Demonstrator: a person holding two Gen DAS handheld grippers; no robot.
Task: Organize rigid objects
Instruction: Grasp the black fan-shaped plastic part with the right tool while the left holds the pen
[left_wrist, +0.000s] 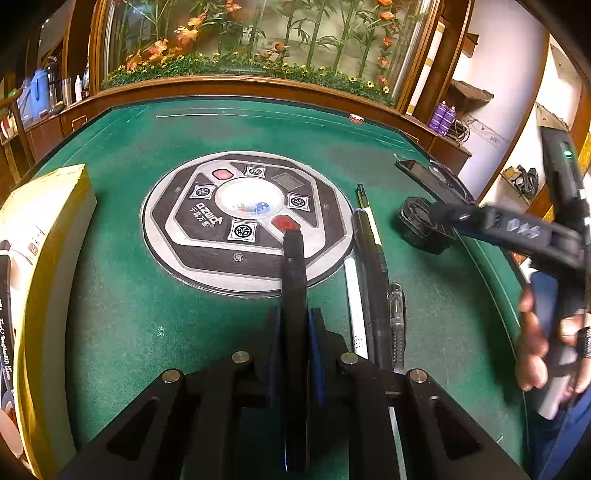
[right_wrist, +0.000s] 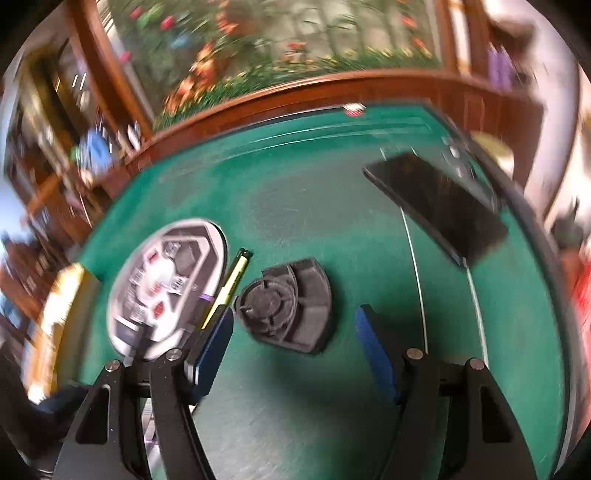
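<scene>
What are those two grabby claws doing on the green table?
A person is tidying things with a claw in each hand. The left gripper is shut on a long black pen, held above the green table near a row of other pens. The right gripper is wide open, right in front of a round black plastic part, holding nothing yet. A phone lies farther off.

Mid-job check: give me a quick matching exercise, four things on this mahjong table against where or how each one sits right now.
Things:
1. black pen
2. white pen
3. phone
4. black round part

States:
A. lying flat near the table's far right edge
B. clamped in the left gripper
C. on the felt ahead of the open right gripper
D. lying on the felt beside other pens

Pairs: 1-B, 2-D, 3-A, 4-C
</scene>
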